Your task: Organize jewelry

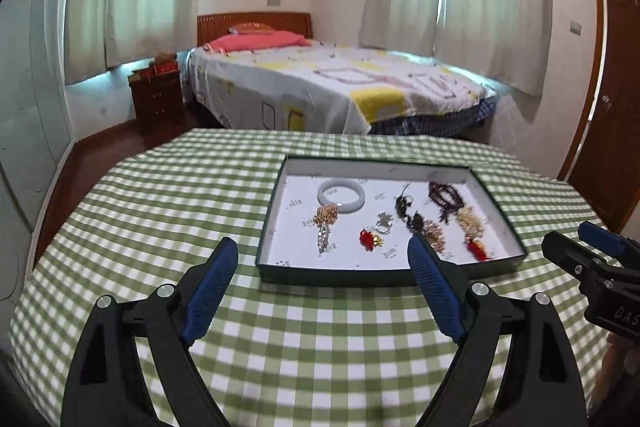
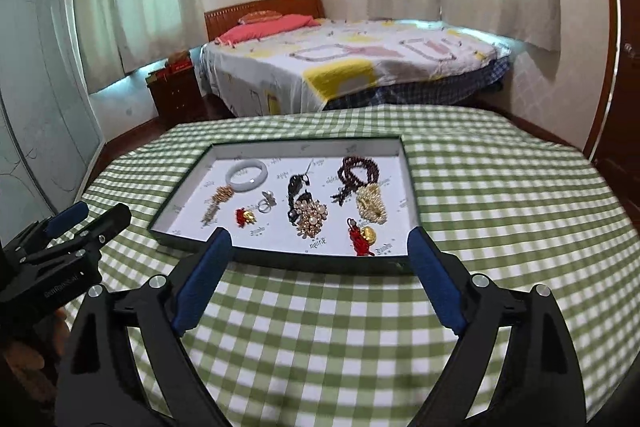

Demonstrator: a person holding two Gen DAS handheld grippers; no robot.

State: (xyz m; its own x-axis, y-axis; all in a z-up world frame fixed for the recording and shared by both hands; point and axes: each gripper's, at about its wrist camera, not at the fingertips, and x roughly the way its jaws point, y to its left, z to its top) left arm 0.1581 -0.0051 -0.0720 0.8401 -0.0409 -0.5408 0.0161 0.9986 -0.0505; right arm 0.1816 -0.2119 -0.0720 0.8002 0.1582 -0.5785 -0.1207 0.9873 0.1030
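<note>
A shallow dark-green cardboard tray (image 2: 408,163) with a white printed lining holds a white jade bangle (image 2: 246,175), dark red bead strands (image 2: 354,175) and gold brooches. Both the left tool (image 1: 322,253) and the right tool (image 2: 319,242) hang spread and empty just before the tray.

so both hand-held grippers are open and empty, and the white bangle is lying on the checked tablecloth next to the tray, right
Not quite. The white bangle lies inside the tray, near its far left corner, not on the checked tablecloth; the right wrist view shows it. The rest holds: the left hand-held gripper and right hand-held gripper are open and empty.

Checked-cloth table (image 1: 160,195), jewelry tray (image 1: 500,211) atop
</note>
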